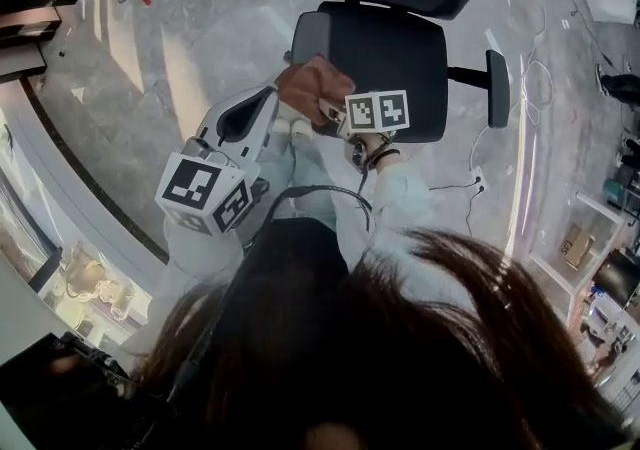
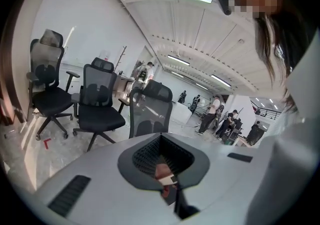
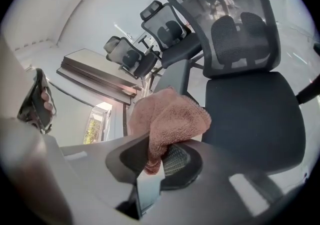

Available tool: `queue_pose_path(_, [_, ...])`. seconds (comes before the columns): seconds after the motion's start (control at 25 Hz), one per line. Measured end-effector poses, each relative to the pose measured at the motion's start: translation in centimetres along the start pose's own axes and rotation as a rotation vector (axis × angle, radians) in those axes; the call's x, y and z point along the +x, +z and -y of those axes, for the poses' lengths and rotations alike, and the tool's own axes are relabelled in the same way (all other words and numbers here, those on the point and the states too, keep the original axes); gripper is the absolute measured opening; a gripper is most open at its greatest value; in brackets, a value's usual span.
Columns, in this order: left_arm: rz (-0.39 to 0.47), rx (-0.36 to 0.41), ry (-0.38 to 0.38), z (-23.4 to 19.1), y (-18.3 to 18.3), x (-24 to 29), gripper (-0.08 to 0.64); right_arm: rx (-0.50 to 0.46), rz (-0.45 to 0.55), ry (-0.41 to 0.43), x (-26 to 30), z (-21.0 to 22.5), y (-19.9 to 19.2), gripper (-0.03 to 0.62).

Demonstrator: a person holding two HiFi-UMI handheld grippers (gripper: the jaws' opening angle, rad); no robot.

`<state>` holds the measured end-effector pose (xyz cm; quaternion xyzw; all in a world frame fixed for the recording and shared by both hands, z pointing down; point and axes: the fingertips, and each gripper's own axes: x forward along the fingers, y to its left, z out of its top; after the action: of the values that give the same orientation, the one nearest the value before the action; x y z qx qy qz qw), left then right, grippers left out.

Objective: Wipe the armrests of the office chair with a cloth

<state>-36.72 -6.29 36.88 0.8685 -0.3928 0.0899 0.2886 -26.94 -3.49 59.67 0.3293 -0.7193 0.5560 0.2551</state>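
The person has long dark hair and wears a pale, near-white top with long sleeves and a black garment over the front. A dark band circles the right wrist, and a thin dark cable arcs across the chest. The left gripper and right gripper have smooth light-grey shells. Each carries a cube of black-and-white square markers, and a dark ribbed hollow surrounds the jaws.
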Motion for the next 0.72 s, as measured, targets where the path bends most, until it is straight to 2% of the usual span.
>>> queue_pose_path(0.28, [0.001,0.027,-0.018,1.9,-0.2,-0.5,0.003,0.064,0.029,0.023,-0.7,-0.3,-2.5,0.038])
queue_pose_path(0.4, [0.003,0.036,-0.020,2.6,-0.3,-1.0,0.003,0.035,0.076,0.041,-1.2,-0.8,-2.4,0.038])
queue_pose_path(0.56, [0.023,0.059,-0.029,3.2,0.6,-1.5,0.003,-0.089,0.285,0.134,-4.5,-4.1,0.9,0.038])
queue_pose_path(0.72, [0.055,0.086,-0.052,4.2,2.0,-1.9,0.003,-0.226,0.509,0.191,-11.5,-9.1,5.2,0.038])
